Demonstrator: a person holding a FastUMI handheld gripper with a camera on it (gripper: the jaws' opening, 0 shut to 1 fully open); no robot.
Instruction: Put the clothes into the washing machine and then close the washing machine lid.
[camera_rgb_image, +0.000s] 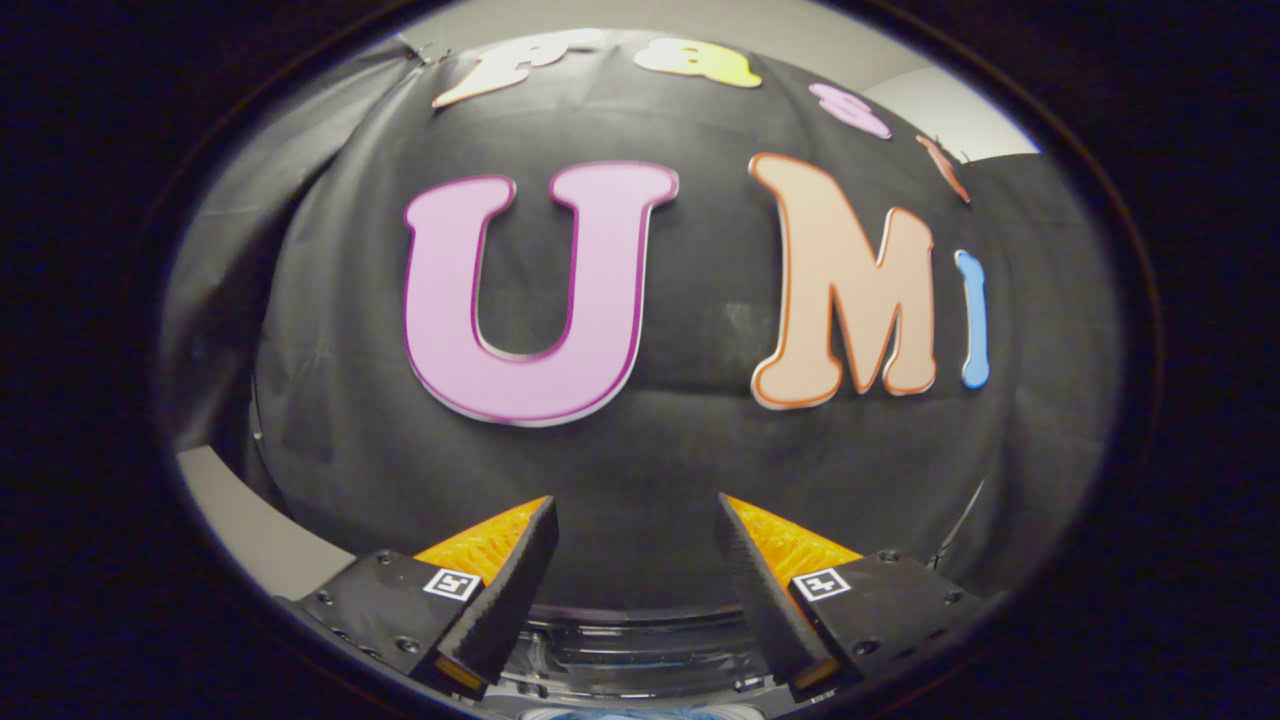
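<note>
My gripper (636, 512) is open, its two fingers spread wide with nothing between them. It is raised and faces the booth's black cloth wall. Low between the finger bases I see the shiny rim of the washing machine (640, 650), a curved glossy edge with ridges. A sliver of blue, perhaps cloth (650, 713), peeks below that rim; I cannot tell what it is.
The black cloth wall (640, 470) hangs close ahead of the fingers. A pale grey surface (250, 530) runs to the left of the left finger. Light wall shows above the cloth.
</note>
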